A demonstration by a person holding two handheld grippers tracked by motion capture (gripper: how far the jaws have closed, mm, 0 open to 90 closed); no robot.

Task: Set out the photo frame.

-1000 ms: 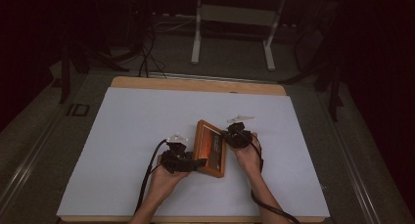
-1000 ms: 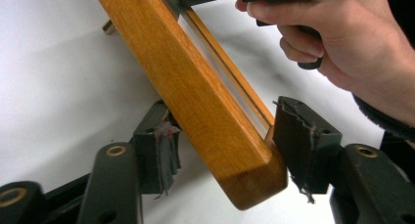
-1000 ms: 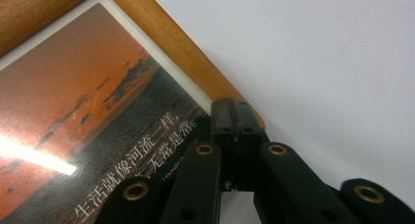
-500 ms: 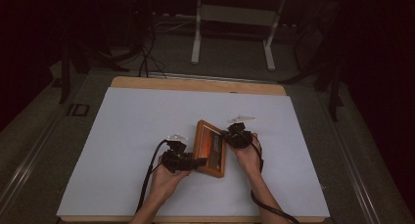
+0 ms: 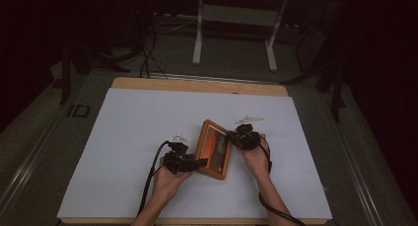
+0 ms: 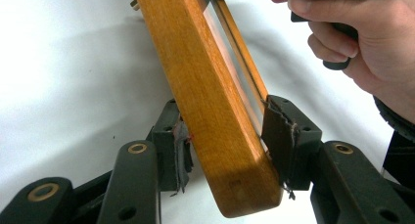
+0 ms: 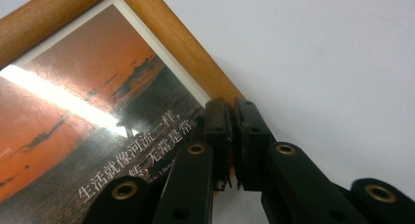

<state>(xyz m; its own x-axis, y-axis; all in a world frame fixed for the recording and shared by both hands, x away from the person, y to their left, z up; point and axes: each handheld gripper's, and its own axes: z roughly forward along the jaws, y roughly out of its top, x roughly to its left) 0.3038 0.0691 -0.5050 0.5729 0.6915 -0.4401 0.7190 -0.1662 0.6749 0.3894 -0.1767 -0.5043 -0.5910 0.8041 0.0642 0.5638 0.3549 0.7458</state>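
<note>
Two claws at the wooden picture frame point(image 5: 215, 149): left claw point(image 6: 227, 145) clamps its edge, right claw point(image 7: 232, 136) closed at its rim

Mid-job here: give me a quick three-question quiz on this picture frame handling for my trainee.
1. True or false: the left gripper has its jaws on either side of the wooden picture frame.
2. Multiple choice: the right gripper rests at the frame's A) glass centre, B) wooden edge, C) underside.
3. Fill in: the frame lies on the ____ table cover.

Key
1. True: one pad sits against each face of the frame's edge.
2. B: its jaws are together at the wooden border.
3. White.
</note>
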